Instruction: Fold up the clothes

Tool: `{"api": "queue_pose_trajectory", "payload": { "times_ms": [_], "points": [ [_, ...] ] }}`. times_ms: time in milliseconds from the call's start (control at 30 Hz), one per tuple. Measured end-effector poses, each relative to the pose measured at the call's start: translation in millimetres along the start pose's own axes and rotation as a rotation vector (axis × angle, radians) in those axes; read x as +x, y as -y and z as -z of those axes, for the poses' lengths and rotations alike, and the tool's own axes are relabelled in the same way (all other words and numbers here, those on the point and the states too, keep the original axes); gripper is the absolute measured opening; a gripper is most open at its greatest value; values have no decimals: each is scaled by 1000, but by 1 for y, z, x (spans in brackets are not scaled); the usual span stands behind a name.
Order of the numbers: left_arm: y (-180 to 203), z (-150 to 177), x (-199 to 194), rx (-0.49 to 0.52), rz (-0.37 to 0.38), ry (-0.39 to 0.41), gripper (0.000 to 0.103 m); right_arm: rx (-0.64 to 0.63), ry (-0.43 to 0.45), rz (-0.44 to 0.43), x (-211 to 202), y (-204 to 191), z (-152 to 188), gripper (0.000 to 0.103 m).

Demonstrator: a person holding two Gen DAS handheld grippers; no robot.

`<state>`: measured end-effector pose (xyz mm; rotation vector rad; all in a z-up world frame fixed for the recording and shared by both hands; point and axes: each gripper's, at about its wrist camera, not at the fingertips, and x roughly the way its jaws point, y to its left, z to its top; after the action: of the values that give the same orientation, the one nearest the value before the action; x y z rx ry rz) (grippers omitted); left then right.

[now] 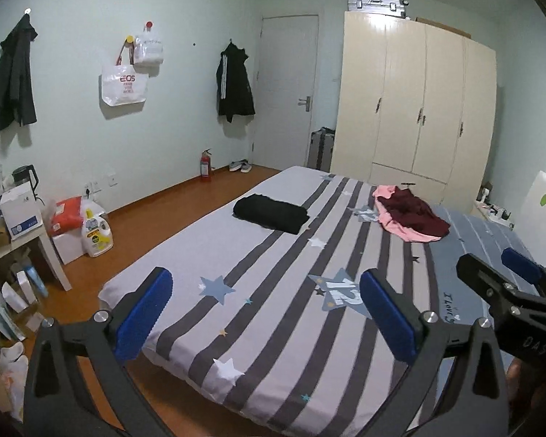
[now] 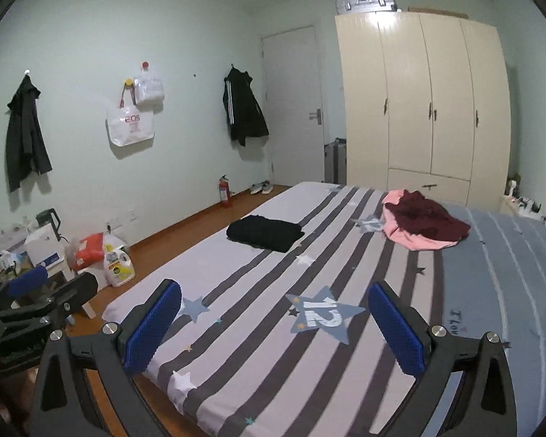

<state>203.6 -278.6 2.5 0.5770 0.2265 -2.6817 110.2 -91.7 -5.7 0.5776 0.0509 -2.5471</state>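
A folded black garment (image 1: 271, 213) (image 2: 265, 233) lies on the striped bed (image 1: 265, 327) (image 2: 273, 346) towards its far left. A crumpled dark red garment (image 1: 413, 215) (image 2: 431, 218) lies on top of a pink one (image 1: 395, 225) (image 2: 415, 240) at the far right of the bed. My left gripper (image 1: 265, 313) is open and empty above the near end of the bed. My right gripper (image 2: 275, 327) is open and empty beside it; it also shows at the right edge of the left wrist view (image 1: 506, 276). Both are far from the clothes.
A cream wardrobe (image 1: 418, 109) stands behind the bed, a white door (image 1: 287, 91) to its left. Coats and bags hang on the left wall. A small white table (image 1: 18, 240), a detergent bottle (image 1: 96, 235) and boxes crowd the floor at left. A fire extinguisher (image 1: 205, 165) stands by the wall.
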Motion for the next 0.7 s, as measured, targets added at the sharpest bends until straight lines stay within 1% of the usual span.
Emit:
{"api": "queue_pose_trajectory", "payload": {
  "times_ms": [100, 167, 267, 367, 700],
  "points": [
    [7, -1, -9, 8, -6, 7, 102, -12, 2, 9, -17, 5, -5, 102],
    [11, 1, -9, 10, -4, -5, 102, -7, -3, 13, -23, 11, -5, 102],
    [17, 3, -8, 22, -7, -19, 102, 6, -17, 4, -25, 17, -3, 102],
    [18, 3, -7, 28, -14, -14, 102, -2, -12, 14, -26, 19, 1, 102],
    [19, 2, -2, 30, -19, -13, 102, 29, -24, 7, -20, 30, 6, 102]
  ]
}}
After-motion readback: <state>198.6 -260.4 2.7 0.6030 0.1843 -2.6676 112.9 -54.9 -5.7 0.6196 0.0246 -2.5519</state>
